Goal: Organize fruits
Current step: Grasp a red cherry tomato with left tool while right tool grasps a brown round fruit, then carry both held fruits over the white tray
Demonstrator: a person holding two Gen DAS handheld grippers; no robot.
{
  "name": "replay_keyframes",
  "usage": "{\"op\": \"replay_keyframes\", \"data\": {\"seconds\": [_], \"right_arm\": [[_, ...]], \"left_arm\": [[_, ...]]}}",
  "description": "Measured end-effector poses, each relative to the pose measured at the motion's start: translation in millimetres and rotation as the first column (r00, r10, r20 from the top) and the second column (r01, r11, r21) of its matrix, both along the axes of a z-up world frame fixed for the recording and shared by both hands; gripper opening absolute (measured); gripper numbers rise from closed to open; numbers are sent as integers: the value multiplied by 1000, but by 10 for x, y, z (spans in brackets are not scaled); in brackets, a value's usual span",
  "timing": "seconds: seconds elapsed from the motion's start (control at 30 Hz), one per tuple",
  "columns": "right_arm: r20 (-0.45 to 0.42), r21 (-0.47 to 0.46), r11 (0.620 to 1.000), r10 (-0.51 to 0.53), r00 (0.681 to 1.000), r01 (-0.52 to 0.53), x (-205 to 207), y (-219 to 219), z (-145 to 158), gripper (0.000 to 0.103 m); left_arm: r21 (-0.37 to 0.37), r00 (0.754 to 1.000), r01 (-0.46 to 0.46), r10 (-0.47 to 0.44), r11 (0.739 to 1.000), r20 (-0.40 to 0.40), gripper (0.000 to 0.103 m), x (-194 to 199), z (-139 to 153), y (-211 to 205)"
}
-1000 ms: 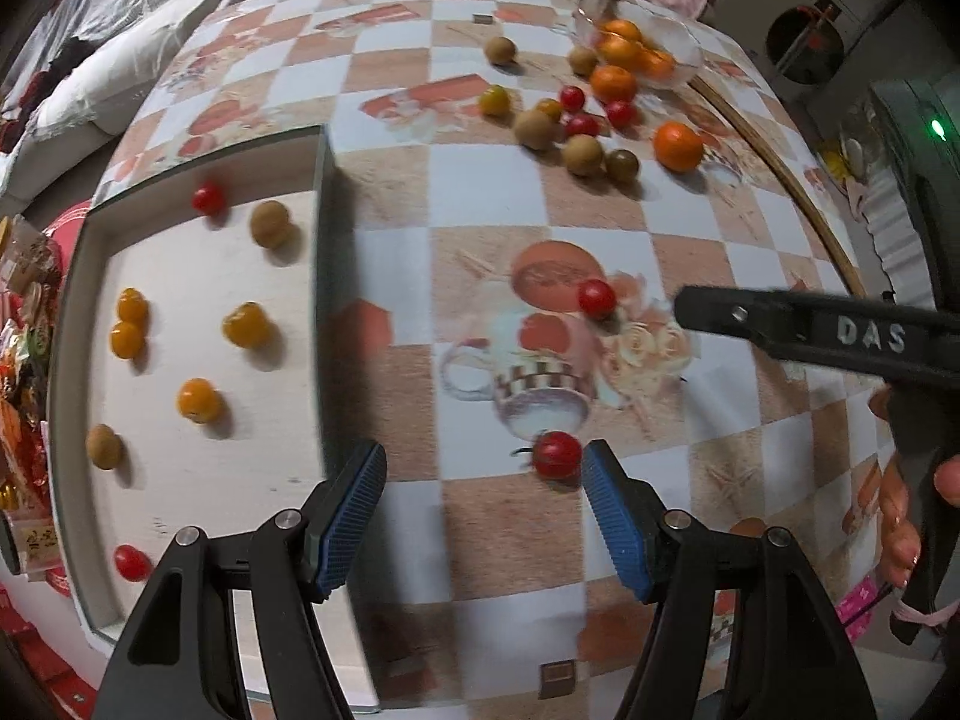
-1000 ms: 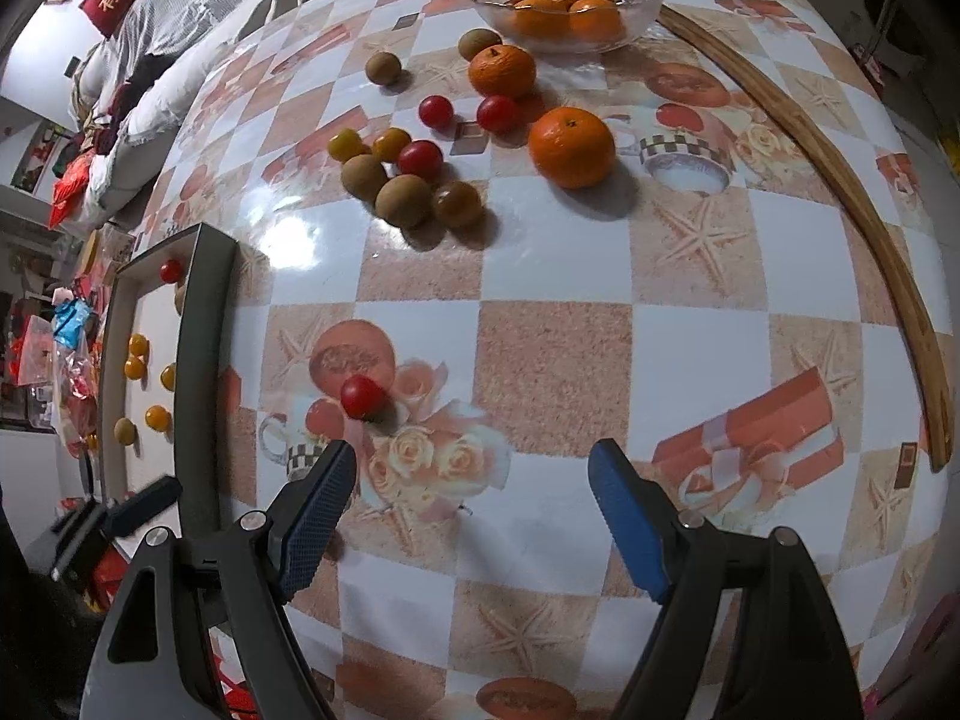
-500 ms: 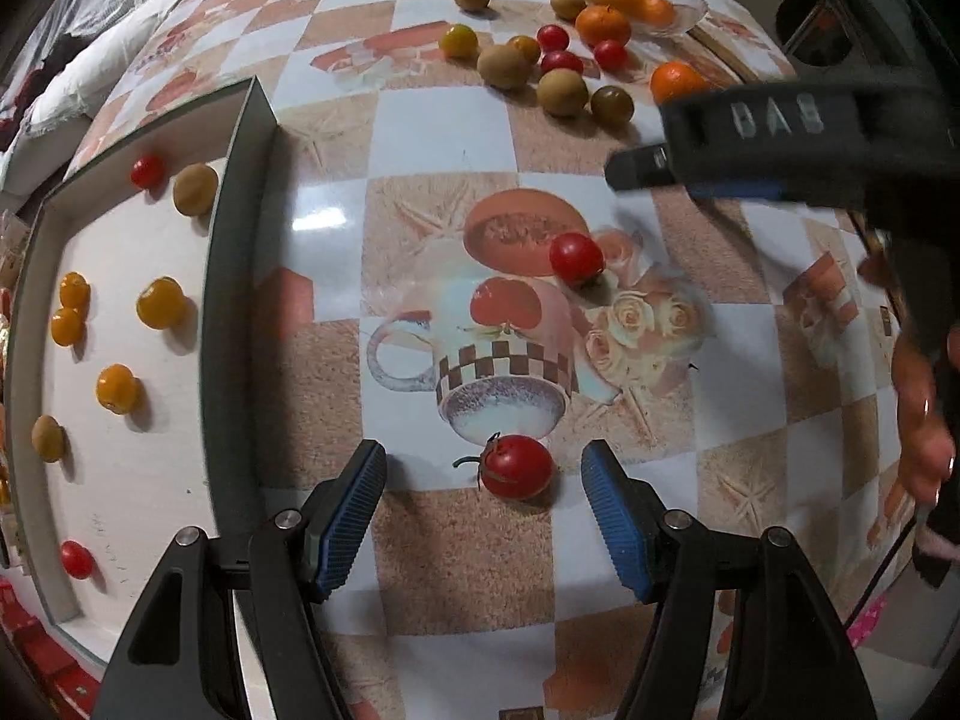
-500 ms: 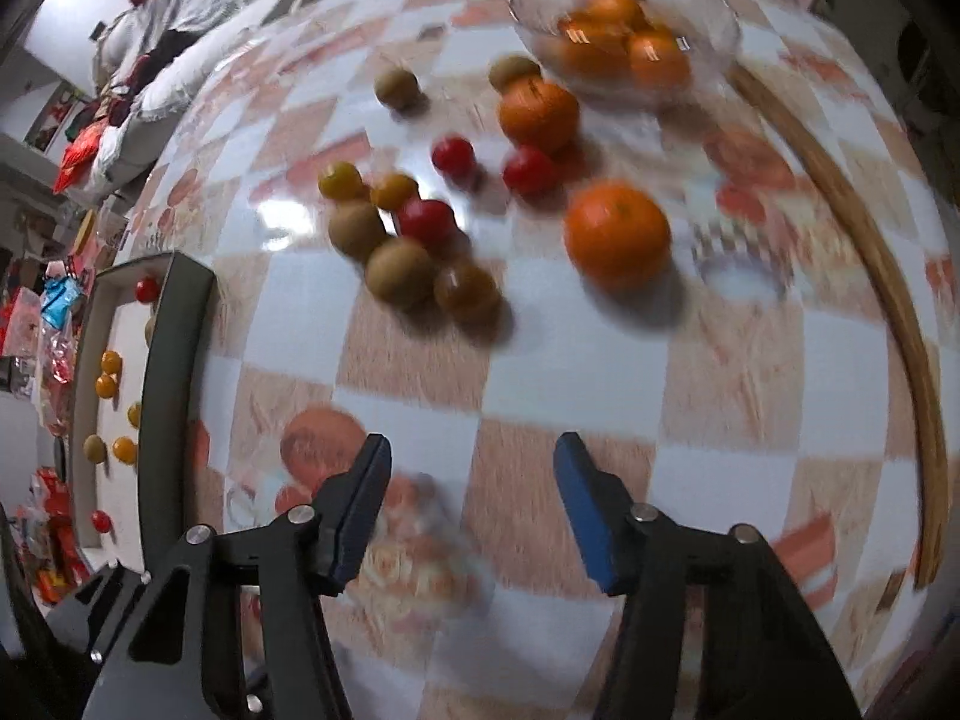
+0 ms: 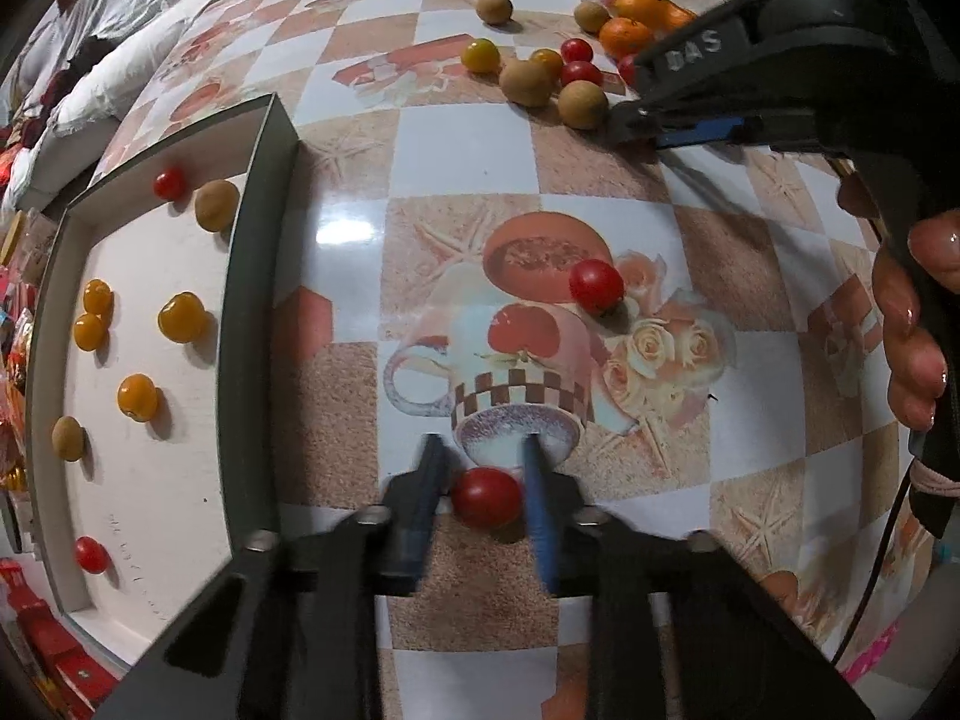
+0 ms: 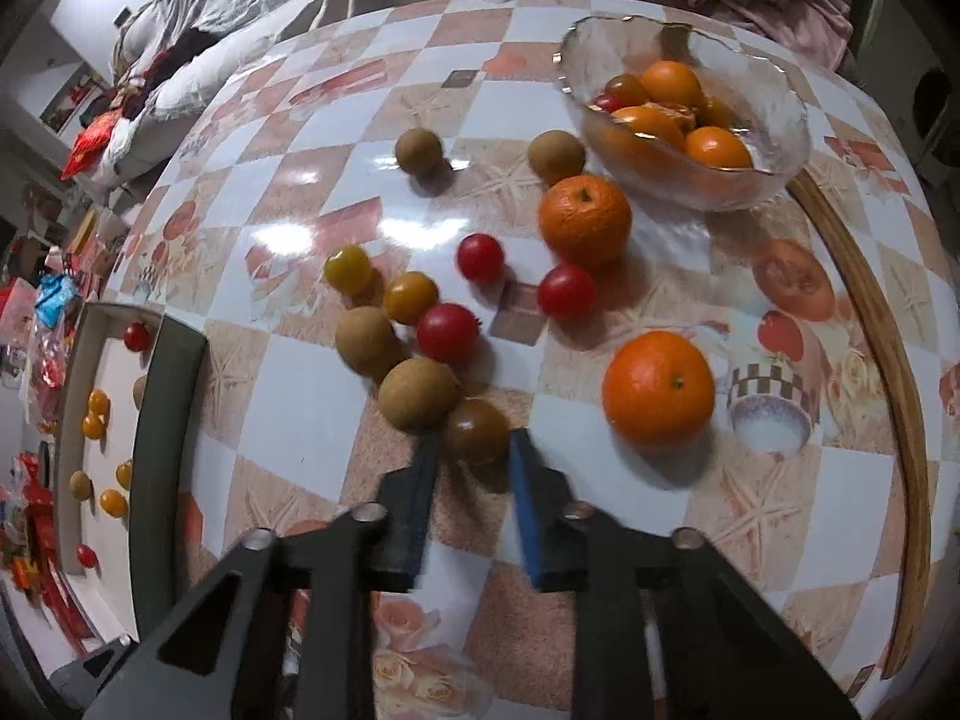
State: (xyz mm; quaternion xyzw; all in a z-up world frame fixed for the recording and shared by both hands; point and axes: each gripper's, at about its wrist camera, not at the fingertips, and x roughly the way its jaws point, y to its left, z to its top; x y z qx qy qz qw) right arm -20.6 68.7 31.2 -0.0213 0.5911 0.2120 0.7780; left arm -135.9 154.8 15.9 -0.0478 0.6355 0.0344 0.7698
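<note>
My left gripper (image 5: 483,456) has closed around a red cherry tomato (image 5: 486,497) on the table; its blue pads touch both sides. A second red tomato (image 5: 596,286) lies farther ahead. My right gripper (image 6: 474,450) has closed around a dark brown tomato (image 6: 477,431) at the near edge of a fruit cluster, next to a brown longan (image 6: 417,393). The right gripper also shows in the left wrist view (image 5: 690,120). The white tray (image 5: 252,252) at left holds several small fruits.
A glass bowl (image 6: 774,138) with oranges stands at the back right. Two loose oranges (image 6: 658,387) (image 6: 585,219), red and yellow tomatoes (image 6: 448,333) and longans lie around the cluster. A wooden rim (image 6: 888,330) edges the table's right side.
Both grippers have moved forward and narrowed from wide open: the left onto the near red tomato, the right across the table onto the dark brown tomato.
</note>
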Motion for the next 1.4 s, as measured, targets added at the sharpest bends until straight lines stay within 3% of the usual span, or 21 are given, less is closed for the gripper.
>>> {"op": "replay_keyframes", "data": {"seconds": [0.2,0.4,0.93,1.4], "right_arm": [[-19,25,1000,-10,1000,11,-44,-95,26,23],[-42,51,999,-7,999,10,-242,-146,104,23],[-75,78,997,1,997,5,-672,-182,338,23],[-62,96,992,82,995,-76,-866,309,527,23]], "left_arm": [[-111,999,-44,47,993,18,24,-60,94,218],[-146,998,-36,42,989,43,24,-58,278,353],[-150,995,-58,70,987,75,24,-239,550,765],[-98,982,-164,172,982,76,24,-502,569,1319]]}}
